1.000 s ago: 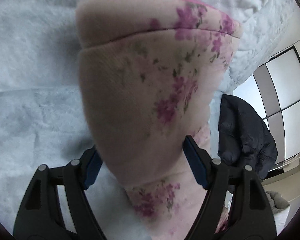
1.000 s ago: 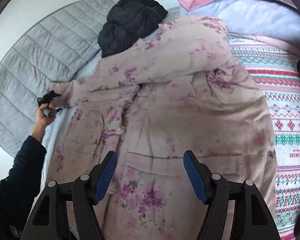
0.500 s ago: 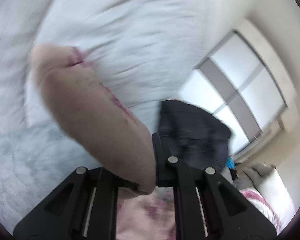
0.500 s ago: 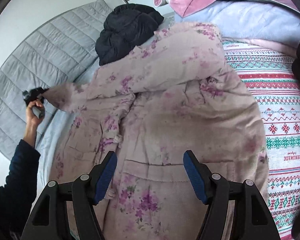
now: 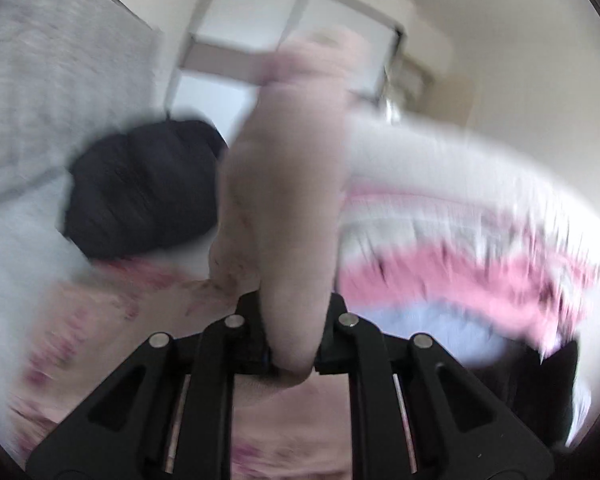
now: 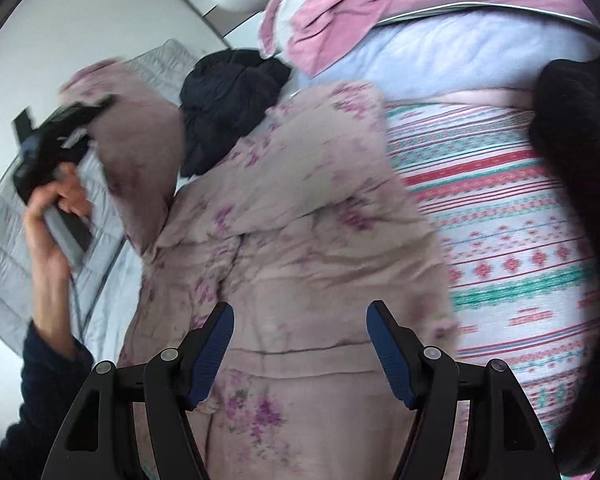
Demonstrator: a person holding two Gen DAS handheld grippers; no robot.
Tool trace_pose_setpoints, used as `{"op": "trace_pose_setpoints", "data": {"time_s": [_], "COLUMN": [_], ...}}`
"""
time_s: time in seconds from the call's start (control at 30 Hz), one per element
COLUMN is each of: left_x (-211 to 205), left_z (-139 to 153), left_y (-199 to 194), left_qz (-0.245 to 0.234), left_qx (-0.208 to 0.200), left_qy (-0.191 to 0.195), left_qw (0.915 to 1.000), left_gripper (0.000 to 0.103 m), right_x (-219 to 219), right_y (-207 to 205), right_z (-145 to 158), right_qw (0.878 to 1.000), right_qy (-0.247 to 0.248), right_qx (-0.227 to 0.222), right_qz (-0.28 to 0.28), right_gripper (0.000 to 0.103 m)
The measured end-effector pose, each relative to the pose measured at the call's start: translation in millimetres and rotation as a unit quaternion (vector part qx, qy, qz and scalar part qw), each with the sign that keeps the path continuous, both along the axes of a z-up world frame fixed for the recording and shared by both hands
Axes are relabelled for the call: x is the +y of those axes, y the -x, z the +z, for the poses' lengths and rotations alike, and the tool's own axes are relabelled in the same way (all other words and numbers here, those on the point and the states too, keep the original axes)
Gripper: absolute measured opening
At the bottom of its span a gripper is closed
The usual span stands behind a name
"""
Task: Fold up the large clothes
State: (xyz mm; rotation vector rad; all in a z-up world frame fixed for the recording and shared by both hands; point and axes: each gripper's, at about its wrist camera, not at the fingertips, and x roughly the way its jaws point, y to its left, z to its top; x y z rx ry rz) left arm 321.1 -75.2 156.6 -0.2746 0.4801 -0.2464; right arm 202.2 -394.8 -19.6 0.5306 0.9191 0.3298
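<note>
Sleeve [image 5: 280,216] now lifted, clamped in left gripper [image 5: 290,344]; right gripper [image 6: 300,344] wide, empty.

robe [image 6: 300,240]: pink, flowered, spread flat on the bed | sleeve [image 6: 140,152]: raised at the robe's left edge, pinched in the left gripper [image 6: 74,114], which is held by a hand [image 6: 56,208] | right gripper [image 6: 300,344]: jaws held apart above the robe's lower part, nothing gripped | black garment [image 6: 228,96]: heaped at the robe's top | patterned blanket [image 6: 512,220]: right of the robe
</note>
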Motion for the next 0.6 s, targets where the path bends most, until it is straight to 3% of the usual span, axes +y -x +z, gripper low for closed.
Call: {"op": "trace_pose_setpoints", "data": {"time_s": [0.03, 0.13, 0.2, 0.23, 0.3, 0.33, 0.37, 0.43, 0.5, 0.6], "left_x": [-21.9, -77.0, -105.0, -111.3, -117.3, -117.2, -115.4, -108.8, -112.3, -120.9], "left_z": [-18.5, -82.3, -129.2, -138.4, -138.9, -133.0, -126.6, -113.4, -104.4, -100.2], "left_y": [-2.3, -11.3, -12.3, -8.8, 8.9, 15.9, 20.4, 28.6, 36.5, 40.7], "left_qz": [-0.011, -0.055, -0.089, -0.088, -0.092, -0.106, -0.123, -0.154, -0.176, -0.185], "left_qx": [0.024, 0.120, 0.216, 0.219, 0.167, 0.155, 0.153, 0.155, 0.152, 0.154], "left_qy": [-0.012, -0.048, -0.082, -0.101, -0.136, -0.138, -0.126, -0.090, -0.058, -0.054], "left_qw": [0.9996, 0.9901, 0.9688, 0.9664, 0.9722, 0.9725, 0.9724, 0.9717, 0.9709, 0.9692], "left_gripper": [0.016, 0.034, 0.037, 0.038, 0.041, 0.048, 0.059, 0.066, 0.066, 0.070], "right_x": [-9.1, -29.4, -40.7, -45.4, -49.5, -49.1, -48.6, -45.1, -41.9, -40.6], "right_y": [-0.1, -2.4, -4.2, -4.8, -4.6, -4.5, -5.5, -5.9, -5.9, -5.9], "right_z": [-1.1, -6.7, -12.5, -15.3, -18.2, -18.7, -19.1, -18.2, -18.3, -18.5], "right_qw": [1.000, 0.999, 0.998, 0.997, 0.996, 0.996, 0.996, 0.997, 0.997, 0.997], "right_qy": [-0.008, -0.025, -0.039, -0.047, -0.049, -0.047, -0.045, -0.046, -0.043, -0.032], "right_qx": [0.002, 0.017, 0.033, 0.042, 0.050, 0.053, 0.054, 0.053, 0.052, 0.052], "right_qz": [-0.008, -0.036, -0.047, -0.051, -0.050, -0.048, -0.046, -0.038, -0.036, -0.040], "right_gripper": [0.070, 0.070, 0.070, 0.070, 0.070, 0.070, 0.070, 0.070, 0.070, 0.070]}}
